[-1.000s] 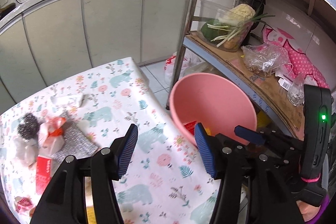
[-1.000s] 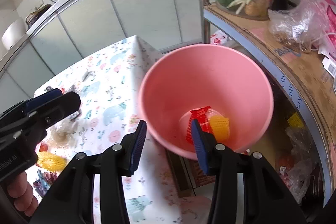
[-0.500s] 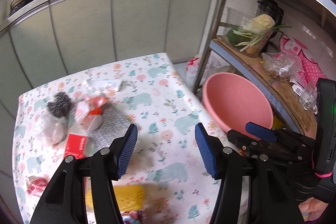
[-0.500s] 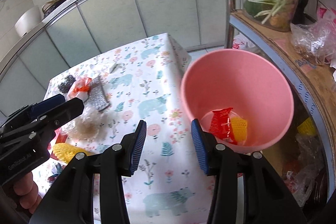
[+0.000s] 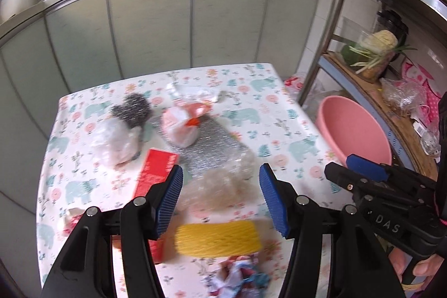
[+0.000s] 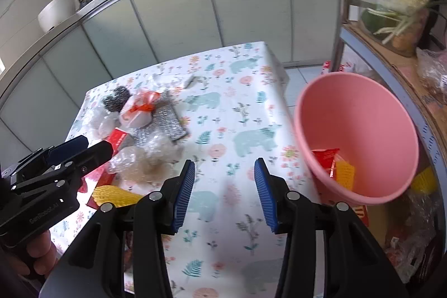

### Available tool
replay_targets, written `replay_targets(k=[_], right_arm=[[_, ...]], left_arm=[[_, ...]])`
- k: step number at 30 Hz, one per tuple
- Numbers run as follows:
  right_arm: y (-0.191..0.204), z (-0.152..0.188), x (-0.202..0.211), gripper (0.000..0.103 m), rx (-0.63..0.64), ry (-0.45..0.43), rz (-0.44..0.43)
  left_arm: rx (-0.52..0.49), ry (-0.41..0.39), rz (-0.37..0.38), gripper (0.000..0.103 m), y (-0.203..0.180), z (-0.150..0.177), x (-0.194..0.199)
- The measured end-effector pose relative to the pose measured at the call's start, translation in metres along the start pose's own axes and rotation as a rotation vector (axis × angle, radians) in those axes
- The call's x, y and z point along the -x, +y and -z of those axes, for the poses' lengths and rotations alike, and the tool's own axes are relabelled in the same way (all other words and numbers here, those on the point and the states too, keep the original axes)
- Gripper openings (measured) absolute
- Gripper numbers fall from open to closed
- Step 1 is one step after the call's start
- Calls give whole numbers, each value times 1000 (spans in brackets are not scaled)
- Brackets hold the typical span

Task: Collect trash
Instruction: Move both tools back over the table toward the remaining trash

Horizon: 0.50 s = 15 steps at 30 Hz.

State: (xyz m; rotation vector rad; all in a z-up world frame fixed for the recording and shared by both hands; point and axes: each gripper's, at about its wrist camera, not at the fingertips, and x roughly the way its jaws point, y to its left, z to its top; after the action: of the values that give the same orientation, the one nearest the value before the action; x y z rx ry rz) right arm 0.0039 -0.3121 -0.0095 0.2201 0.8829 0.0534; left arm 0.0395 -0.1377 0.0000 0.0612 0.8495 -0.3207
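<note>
Trash lies on the floral tablecloth (image 5: 251, 113): a yellow foam net (image 5: 218, 239), crumpled clear plastic (image 5: 223, 183), a red box (image 5: 156, 172), a white and orange bag (image 5: 181, 124), steel wool (image 5: 131, 111) and a silver scouring cloth (image 5: 212, 147). My left gripper (image 5: 220, 197) hangs open over the clear plastic and the yellow net, holding nothing. My right gripper (image 6: 223, 186) is open over bare tablecloth, left of the pink bin (image 6: 349, 108). Inside the bin lie a red wrapper (image 6: 324, 161) and a yellow net (image 6: 345, 172).
The pink bin (image 5: 349, 127) stands off the table's right edge beside a steel shelf rack (image 5: 329, 18) loaded with vegetables and bags. Kitchen cabinets (image 5: 156, 27) run behind the table. A colourful wrapper (image 5: 240, 275) lies near the front edge.
Both grippers have swung left, away from the pink bin and over the table. The trash pile now sits under the left gripper. Neither gripper's jaws have changed.
</note>
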Motion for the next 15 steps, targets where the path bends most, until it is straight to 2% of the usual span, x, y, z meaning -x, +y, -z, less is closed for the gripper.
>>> replay_targets(k=[8, 15], right_arm=[[25, -2, -10, 45, 44, 11, -46], [37, -7, -19, 45, 68, 15, -87]], left_arm=[[57, 14, -60, 56, 35, 7, 3], [110, 1, -82, 56, 73, 14, 10]])
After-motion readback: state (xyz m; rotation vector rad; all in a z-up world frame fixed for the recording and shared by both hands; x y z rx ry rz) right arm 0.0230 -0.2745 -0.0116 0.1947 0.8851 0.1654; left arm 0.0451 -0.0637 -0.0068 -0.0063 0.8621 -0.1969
